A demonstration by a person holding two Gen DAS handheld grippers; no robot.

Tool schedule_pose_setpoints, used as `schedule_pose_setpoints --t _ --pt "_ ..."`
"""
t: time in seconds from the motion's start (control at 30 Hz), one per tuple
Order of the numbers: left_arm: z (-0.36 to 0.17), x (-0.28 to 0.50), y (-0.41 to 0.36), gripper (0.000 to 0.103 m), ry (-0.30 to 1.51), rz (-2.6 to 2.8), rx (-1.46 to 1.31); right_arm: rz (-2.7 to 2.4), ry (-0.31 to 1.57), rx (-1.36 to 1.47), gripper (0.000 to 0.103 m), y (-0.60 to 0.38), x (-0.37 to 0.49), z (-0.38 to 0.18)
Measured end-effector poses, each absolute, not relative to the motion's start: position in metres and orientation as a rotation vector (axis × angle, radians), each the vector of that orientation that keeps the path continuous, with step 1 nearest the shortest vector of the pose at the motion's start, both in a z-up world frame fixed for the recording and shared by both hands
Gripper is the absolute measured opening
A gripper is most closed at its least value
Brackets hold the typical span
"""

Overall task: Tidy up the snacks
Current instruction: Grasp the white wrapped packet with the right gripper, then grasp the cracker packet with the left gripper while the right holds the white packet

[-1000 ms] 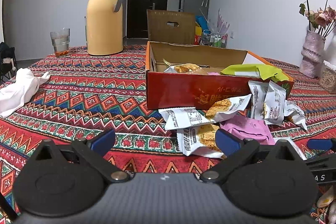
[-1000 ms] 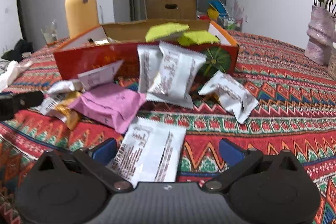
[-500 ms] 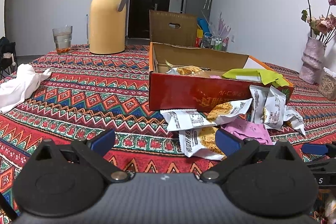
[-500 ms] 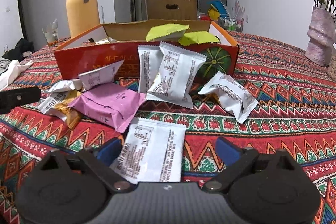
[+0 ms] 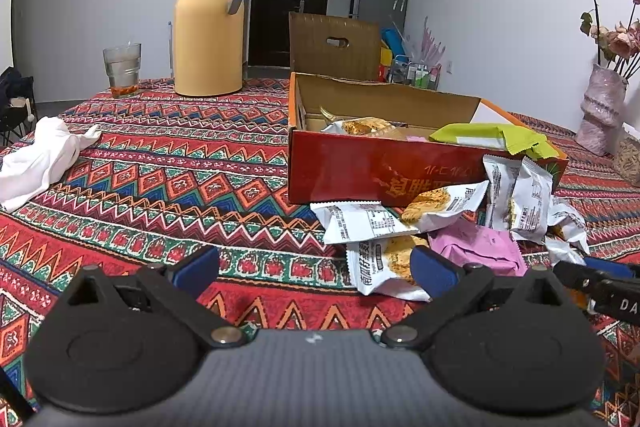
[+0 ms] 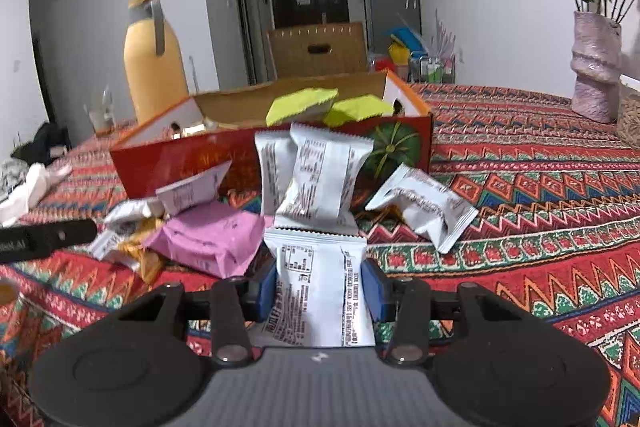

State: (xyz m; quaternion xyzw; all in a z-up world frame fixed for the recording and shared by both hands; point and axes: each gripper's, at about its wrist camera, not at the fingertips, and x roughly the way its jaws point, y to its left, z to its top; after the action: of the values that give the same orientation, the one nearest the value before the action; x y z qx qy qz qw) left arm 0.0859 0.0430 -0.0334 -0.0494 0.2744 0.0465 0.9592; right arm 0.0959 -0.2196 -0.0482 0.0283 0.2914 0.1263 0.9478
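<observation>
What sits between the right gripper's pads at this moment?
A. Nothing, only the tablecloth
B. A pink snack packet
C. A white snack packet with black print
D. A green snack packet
C. In the right wrist view the right gripper is closing on the white snack packet, its blue pads against the packet's two side edges; the pink packet lies apart, to the left.

Right gripper (image 6: 320, 291) gone from wide open to closing on the white snack packet (image 6: 320, 287), pads now against both edges; packet's near end lifted off tablecloth (image 6: 520, 227)
</observation>
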Motion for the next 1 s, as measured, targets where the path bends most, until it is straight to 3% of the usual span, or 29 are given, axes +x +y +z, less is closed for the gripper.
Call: schedule_pose_setpoints --t 0.8,1.0 --pt "-0.038 0.123 -0.015 0.103 0.706 0.007 0.171 0.251 0.508 0.176 0.044 -0.238 0.09 -0.044" --pt "-0.046 0.14 -0.015 0.083 0.758 -0.005 0.15 0.262 0.5 0.186 0.044 -0.239 0.089 -0.043"
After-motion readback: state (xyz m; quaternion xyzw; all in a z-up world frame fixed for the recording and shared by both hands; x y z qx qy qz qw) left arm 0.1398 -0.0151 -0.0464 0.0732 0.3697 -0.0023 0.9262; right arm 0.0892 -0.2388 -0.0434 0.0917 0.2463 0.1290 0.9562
